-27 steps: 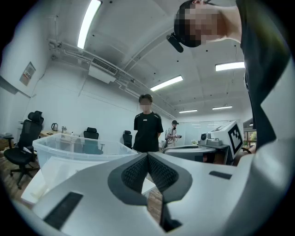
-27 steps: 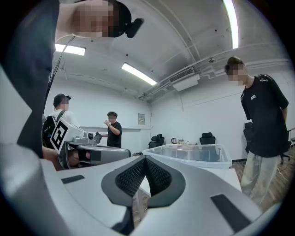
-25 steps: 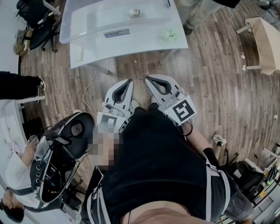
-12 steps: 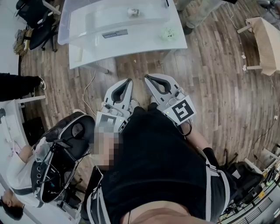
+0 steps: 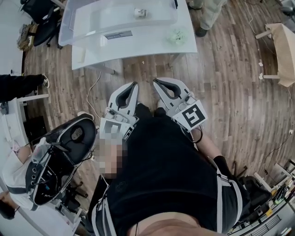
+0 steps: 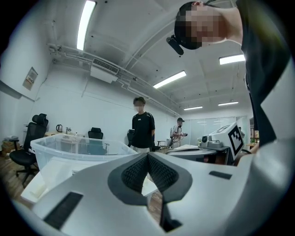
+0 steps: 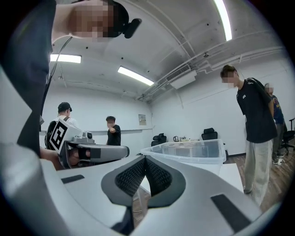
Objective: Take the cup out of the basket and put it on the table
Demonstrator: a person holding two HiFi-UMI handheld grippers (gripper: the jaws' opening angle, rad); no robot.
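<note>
A small pale cup [image 5: 140, 13] sits inside a clear plastic basket [image 5: 92, 20] on the white table [image 5: 138, 48] at the top of the head view. My left gripper [image 5: 135, 84] and right gripper [image 5: 155, 81] are held side by side over the wooden floor, short of the table's near edge, pointing toward it. Both are shut with nothing between their pads. In the left gripper view the shut gripper [image 6: 147, 154] faces the basket [image 6: 78, 150] from the side. The right gripper [image 7: 144, 157] sees the basket [image 7: 193, 150] ahead to its right.
A small green object [image 5: 177, 36] lies on the table beside the basket. A person [image 5: 209, 16] stands at the table's far right corner. Black office chairs [image 5: 39, 18] stand at the left, dark equipment [image 5: 60, 156] at my lower left, a wooden bench [image 5: 281, 46] on the right.
Both grippers stay shut and side by side. The view has drifted a little over the floor, and the person by the table's corner has shifted.
</note>
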